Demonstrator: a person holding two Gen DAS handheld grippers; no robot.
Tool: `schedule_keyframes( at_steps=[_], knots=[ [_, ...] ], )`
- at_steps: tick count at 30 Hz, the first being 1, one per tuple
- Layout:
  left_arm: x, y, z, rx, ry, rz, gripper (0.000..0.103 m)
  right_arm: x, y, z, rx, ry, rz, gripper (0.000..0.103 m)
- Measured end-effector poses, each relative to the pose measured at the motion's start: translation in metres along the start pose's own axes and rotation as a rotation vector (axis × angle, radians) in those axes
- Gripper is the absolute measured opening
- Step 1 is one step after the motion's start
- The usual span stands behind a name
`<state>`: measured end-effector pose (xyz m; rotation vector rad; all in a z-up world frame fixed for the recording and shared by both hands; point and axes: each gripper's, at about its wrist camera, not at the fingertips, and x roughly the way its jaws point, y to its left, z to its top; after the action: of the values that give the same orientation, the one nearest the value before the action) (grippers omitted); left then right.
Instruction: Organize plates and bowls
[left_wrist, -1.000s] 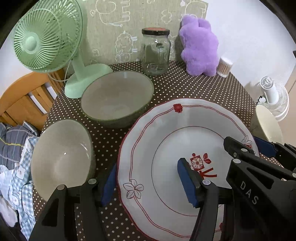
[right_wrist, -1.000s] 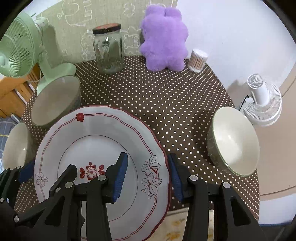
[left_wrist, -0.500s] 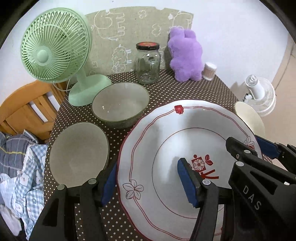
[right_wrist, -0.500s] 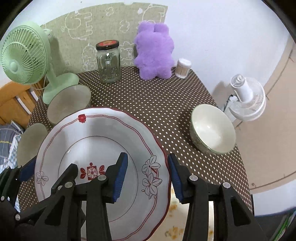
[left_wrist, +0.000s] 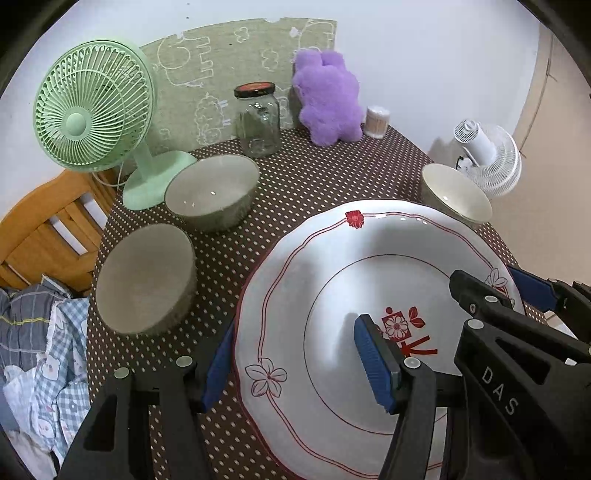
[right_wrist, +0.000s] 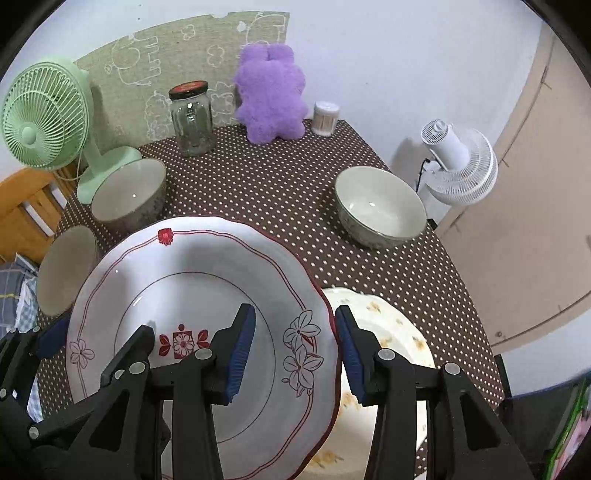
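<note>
A large plate (right_wrist: 192, 295) sits nearest, above a second plate (right_wrist: 391, 332) at its right. Two bowls (left_wrist: 212, 190) (left_wrist: 146, 284) lie left, one bowl (right_wrist: 380, 206) right. Behind them stand a fan (left_wrist: 92, 107), jar (left_wrist: 257, 120) and plush toy (left_wrist: 328, 101).

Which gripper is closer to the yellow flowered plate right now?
Right. The right gripper straddles the red-trimmed plate directly beside the yellow flowered plate; the left gripper grips that plate's opposite rim.
</note>
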<state>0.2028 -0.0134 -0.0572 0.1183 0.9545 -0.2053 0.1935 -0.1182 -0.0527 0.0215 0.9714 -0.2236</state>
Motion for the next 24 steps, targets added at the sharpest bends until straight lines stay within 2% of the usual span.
schedule_keyframes(
  at_steps=[9, 24],
  knots=[
    [-0.001, -0.037, -0.018, -0.020, 0.019, 0.009, 0.064, -0.003, -0.028, -0.019, -0.033, 0.001, -0.020, 0.048],
    [0.022, -0.094, -0.039, -0.077, 0.095, 0.025, 0.064, 0.028, -0.083, -0.037, -0.091, 0.078, 0.001, 0.048]
  ],
)
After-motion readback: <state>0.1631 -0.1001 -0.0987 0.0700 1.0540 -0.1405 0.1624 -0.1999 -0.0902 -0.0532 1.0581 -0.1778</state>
